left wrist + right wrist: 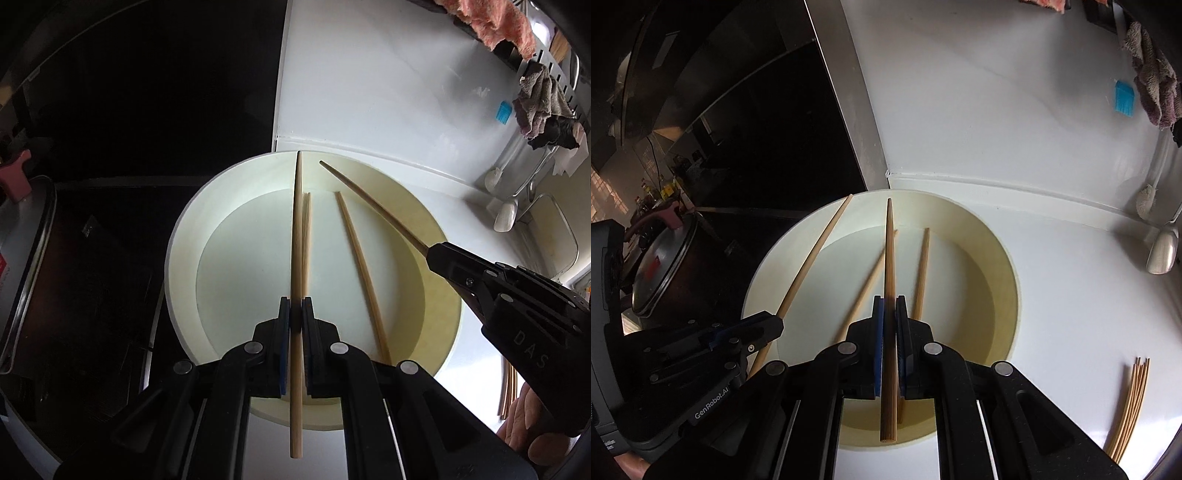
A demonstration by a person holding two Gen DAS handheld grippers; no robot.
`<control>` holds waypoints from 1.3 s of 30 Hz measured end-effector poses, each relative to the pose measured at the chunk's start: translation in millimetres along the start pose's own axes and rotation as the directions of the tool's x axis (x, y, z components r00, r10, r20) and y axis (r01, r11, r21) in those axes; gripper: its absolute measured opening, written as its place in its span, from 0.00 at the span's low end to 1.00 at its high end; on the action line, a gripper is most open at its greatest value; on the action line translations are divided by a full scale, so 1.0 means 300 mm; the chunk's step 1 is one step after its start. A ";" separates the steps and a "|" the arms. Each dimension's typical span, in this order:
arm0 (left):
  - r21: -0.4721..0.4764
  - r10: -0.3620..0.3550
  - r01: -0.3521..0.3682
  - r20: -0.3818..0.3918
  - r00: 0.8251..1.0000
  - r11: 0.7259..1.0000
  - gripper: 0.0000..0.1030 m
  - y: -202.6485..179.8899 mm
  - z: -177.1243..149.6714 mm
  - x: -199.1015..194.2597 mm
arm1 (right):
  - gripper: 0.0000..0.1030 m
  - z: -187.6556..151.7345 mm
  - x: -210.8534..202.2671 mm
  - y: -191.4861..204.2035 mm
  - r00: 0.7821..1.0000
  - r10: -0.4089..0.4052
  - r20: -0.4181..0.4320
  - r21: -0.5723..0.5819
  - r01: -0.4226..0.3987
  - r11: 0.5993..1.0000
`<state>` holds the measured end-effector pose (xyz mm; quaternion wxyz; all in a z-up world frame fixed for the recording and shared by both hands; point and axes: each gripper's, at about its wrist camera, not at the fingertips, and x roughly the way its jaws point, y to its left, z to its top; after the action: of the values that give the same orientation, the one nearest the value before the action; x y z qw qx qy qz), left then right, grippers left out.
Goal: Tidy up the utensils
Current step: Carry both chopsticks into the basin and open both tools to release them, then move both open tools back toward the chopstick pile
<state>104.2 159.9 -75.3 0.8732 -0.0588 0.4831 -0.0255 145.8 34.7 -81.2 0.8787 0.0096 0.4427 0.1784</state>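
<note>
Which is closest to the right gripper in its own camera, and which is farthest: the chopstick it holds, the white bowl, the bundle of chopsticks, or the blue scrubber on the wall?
From the right gripper:
1. Held chopstick, clamped between its fingers.
2. White bowl, just beneath.
3. Chopstick bundle, on the counter, right.
4. Blue scrubber, far upper right.

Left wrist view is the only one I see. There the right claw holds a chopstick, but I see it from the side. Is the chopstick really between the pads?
Observer: Yes. The right claw is shut on its chopstick, and the blunt end sticks out behind the pads.
Operator: How many lie loose in the bowl? One is half hidden for me.
Observer: Two loose chopsticks lie on the bottom of the bowl.
Operator: The bundle at my right edge is mostly covered. Where is it?
Observer: The bundle lies on the counter, right of the bowl, not touching it.
</note>
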 end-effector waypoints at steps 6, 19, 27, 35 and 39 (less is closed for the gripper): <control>-0.004 -0.014 0.014 -0.046 0.999 1.000 0.07 0.036 0.015 0.092 | 0.06 0.005 0.110 -0.002 0.998 -0.030 -0.060 0.026 0.032 0.999; -0.010 -0.019 0.018 -0.133 0.991 1.000 0.07 0.073 0.029 0.216 | 0.06 -0.048 0.254 -0.031 0.982 -0.028 -0.189 0.097 0.047 0.994; 0.007 -0.036 0.038 -0.172 0.985 0.999 0.07 0.062 0.048 0.264 | 0.06 -0.070 0.296 -0.034 0.974 -0.006 -0.227 0.135 0.037 0.990; 0.019 -0.016 0.018 -0.105 0.994 1.000 0.45 0.070 0.055 0.187 | 0.16 -0.062 0.237 -0.036 0.979 -0.046 -0.198 0.128 0.072 0.989; 0.025 0.005 -0.003 -0.076 0.997 1.000 0.58 0.083 0.057 0.140 | 0.25 -0.058 0.186 -0.049 0.983 -0.061 -0.176 0.133 0.085 0.987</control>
<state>140.6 181.7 -104.8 0.8548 -0.0461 0.5159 -0.0318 167.2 36.5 -137.6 0.8405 0.0396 0.5280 0.1147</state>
